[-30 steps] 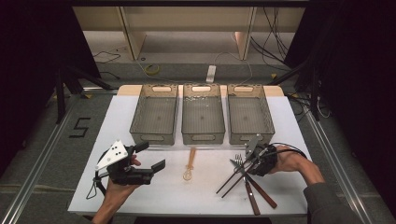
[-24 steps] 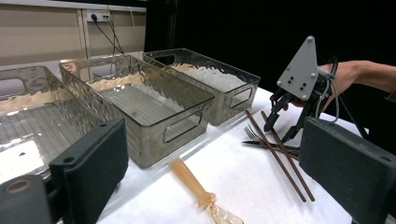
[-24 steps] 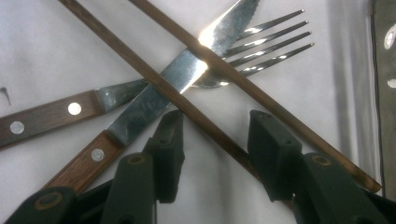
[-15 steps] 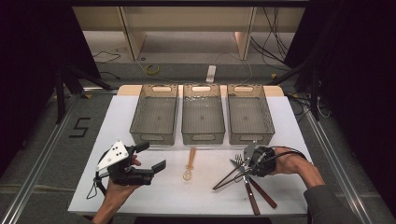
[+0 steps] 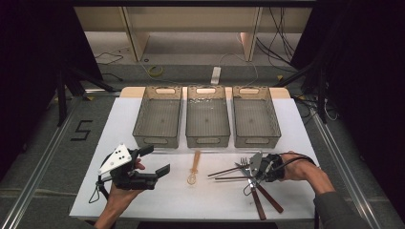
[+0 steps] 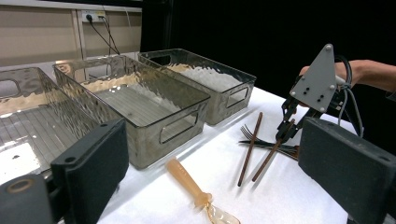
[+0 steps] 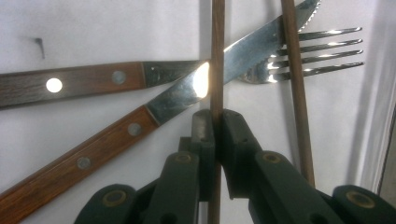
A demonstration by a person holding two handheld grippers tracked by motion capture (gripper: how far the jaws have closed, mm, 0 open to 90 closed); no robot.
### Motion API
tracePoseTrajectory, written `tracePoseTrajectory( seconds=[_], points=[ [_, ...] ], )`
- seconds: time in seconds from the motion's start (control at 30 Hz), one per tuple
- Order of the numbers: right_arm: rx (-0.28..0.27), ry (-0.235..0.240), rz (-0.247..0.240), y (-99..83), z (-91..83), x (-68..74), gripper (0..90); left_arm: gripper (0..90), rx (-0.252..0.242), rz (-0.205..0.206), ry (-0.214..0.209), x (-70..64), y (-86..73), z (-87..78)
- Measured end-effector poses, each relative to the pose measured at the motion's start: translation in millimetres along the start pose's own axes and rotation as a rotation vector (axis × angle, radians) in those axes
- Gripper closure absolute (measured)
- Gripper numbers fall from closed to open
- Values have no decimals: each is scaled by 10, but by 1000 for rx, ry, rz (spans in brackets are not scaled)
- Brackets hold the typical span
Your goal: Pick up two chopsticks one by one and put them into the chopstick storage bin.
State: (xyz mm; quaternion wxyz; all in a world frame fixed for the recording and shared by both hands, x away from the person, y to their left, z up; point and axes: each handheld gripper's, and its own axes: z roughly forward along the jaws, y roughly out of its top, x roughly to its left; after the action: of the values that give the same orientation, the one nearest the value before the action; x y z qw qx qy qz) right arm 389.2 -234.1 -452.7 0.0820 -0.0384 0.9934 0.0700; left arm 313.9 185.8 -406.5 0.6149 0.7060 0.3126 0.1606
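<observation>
Work in hand: sorting cutlery from the worktop (image 5: 157,200) into bins, as it appears; the first stick is just being picked up.
Right gripper (image 7: 215,123): its fingers (image 7: 203,140) are closed on one chopstick (image 7: 216,56), which runs straight up the middle of the right gripper view between them.
Where the held chopstick lies: lower right of the high view, its far end pointing left toward the centre; whether it is already off the surface I cannot tell.
Second chopstick (image 7: 294,93): just right of the held one in the right gripper view, free, crossing the fork's tines.
Knife (image 7: 196,88) and fork (image 7: 322,51): crossed under the sticks, wooden handles toward the left edge, untouched.
Spoon (image 5: 194,168): amber, alone in the lower centre of the high view, well apart from both grippers.
Left gripper (image 5: 155,160): lower left of the high view, fingers (image 6: 93,163) spread wide, holding nothing.
Bins: the left bin (image 5: 159,119), middle bin (image 5: 207,119) and right bin (image 5: 255,119) in the upper middle all look bare inside.
Done: nothing binned yet, judging by that.
Left: lift and drop this chopstick, then its twin, knife, fork and spoon.
</observation>
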Motion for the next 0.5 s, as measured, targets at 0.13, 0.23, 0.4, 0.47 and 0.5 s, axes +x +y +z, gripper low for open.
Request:
tracePoseTrajectory(
  seconds=[0.13, 0.23, 0.4, 0.47, 0.5],
  points=[
    [-14, -14, 10, -12, -41, 9, 845, 82, 2, -1, 1, 3, 0, 0],
    [-42, -39, 38, -11, -121, 14, 846, 82, -1, -17, -10, 9, 3, 1],
    [-155, -103, 119, 0, -314, 29, 846, 82, -5, -27, -13, 10, 6, 3],
    [-198, -122, 177, 19, -387, 18, 846, 82, -2, -28, -12, 7, 6, 9],
    [-221, -132, 205, 31, -415, 10, 846, 82, -1, -29, -14, 3, 5, 14]
  ],
)
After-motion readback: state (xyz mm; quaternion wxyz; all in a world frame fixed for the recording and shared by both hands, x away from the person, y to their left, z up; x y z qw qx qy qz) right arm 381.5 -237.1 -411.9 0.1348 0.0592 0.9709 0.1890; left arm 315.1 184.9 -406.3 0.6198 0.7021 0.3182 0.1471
